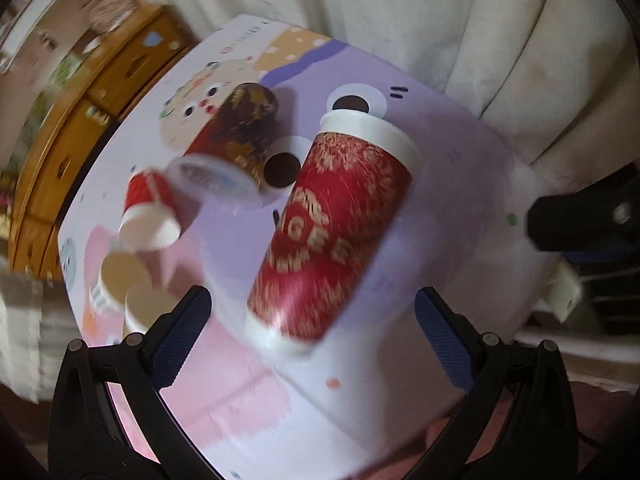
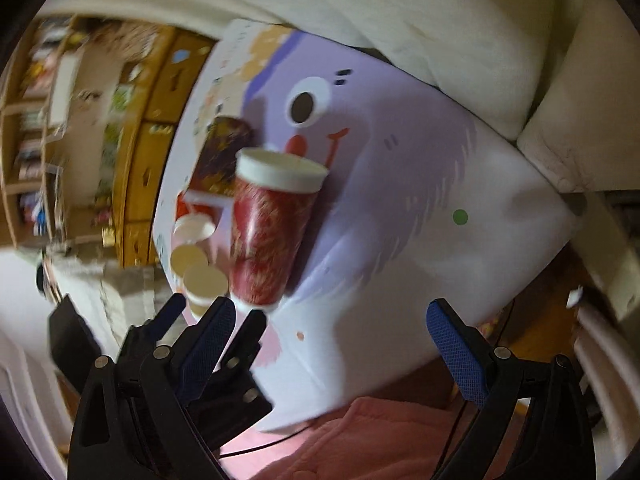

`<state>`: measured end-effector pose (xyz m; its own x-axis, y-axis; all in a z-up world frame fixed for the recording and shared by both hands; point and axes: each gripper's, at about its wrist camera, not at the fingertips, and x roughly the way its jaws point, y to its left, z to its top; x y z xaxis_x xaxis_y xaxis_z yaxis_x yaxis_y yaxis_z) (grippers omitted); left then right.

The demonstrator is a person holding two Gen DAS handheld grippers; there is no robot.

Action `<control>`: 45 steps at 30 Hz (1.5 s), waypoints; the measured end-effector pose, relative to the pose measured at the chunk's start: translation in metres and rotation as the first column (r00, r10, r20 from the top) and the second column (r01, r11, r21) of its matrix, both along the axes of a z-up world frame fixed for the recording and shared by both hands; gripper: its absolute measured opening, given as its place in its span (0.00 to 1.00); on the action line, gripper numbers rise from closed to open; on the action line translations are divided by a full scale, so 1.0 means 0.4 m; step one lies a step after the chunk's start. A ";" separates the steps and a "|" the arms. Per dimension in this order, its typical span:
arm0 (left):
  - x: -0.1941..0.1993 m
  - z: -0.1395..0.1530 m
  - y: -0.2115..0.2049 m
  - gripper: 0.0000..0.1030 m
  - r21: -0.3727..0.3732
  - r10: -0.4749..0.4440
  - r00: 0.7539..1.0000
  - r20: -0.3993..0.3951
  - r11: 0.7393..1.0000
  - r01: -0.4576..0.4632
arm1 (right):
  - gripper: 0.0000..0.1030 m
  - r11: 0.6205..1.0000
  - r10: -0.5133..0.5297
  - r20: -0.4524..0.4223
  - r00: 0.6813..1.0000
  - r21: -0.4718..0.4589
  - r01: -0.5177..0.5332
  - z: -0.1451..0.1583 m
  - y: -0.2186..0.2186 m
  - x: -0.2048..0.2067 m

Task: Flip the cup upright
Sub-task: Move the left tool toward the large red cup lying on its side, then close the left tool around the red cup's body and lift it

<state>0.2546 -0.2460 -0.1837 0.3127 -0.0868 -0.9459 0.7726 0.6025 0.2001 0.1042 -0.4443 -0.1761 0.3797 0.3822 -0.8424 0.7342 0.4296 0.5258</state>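
Observation:
A tall red cup [image 1: 336, 236] with gold print and a white rim stands on the cartoon-printed table [image 1: 460, 208]; it also shows in the right wrist view [image 2: 268, 236]. My left gripper [image 1: 312, 320] is open, its blue-padded fingers on either side of the cup's near end and apart from it. My right gripper [image 2: 332, 332] is open and empty, to the right of the cup. The left gripper [image 2: 208, 316] shows in the right wrist view beside the cup. The frames are blurred.
A dark brown cup [image 1: 240, 132] lies on its side behind. A small red cup [image 1: 150, 208] and two cream paper cups [image 1: 124, 276] sit at the left. A wooden cabinet [image 1: 80, 120] stands left of the table; white cushions [image 1: 440, 20] lie behind.

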 end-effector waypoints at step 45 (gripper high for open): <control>-0.063 0.038 0.350 0.70 -0.216 0.459 0.887 -0.050 0.862 -0.459 | 0.95 0.976 0.189 -0.033 0.981 0.113 -0.184 -0.011 0.110 0.044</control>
<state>0.2292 -0.1058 -0.1687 0.3700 -0.1341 -0.9193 0.3977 0.9171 0.0263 0.1219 -0.4004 -0.1805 0.2572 0.5331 -0.8060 0.6697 0.5030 0.5464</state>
